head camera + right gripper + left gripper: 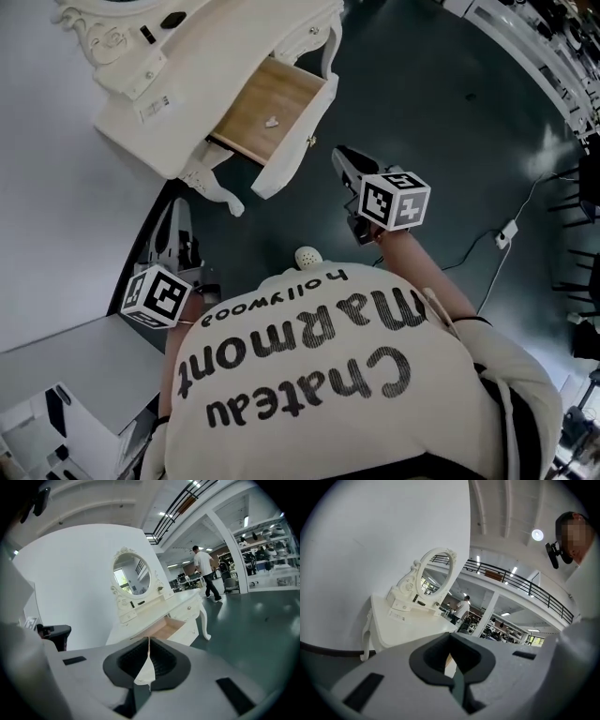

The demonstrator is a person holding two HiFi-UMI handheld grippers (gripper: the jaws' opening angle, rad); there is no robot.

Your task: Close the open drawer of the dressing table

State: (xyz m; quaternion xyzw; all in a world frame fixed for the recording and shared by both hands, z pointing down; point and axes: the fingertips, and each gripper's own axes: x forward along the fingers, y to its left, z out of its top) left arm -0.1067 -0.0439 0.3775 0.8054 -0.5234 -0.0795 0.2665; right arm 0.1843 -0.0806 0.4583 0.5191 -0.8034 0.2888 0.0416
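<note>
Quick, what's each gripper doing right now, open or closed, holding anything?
Left gripper: closed, holding nothing.
Right gripper: closed, holding nothing.

I count one bench, a white dressing table, with one drawer pulled open and one small pale scrap lying in it. On the bench I see one oval mirror, with two little drawers at its foot: the left little drawer and the right little drawer. I have two tongs, the left tongs and the right tongs, and two marker cubes, the left cube and the right cube. One person is in the hall behind. One white power strip lies on the floor.
</note>
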